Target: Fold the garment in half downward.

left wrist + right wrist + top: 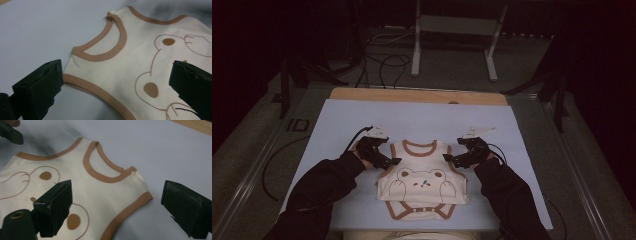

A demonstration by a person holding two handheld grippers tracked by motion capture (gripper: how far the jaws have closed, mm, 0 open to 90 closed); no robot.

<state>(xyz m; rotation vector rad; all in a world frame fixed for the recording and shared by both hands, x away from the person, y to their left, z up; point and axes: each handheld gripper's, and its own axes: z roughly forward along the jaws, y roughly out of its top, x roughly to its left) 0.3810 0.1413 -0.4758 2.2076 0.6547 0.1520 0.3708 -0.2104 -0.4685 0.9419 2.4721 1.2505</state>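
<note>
Cream baby bodysuit, soft knit, tan ribbed trim, outlined bear print; lies flat at the near middle of a pale blue mat. Left gripper and right gripper: matte black jaws apart, straddling its two sleeve edges. Wooden tabletop edge beyond.

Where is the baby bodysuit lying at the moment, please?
In the high view the bodysuit lies flat on the blue mat, near its front edge, between both hand-held grippers.
</note>
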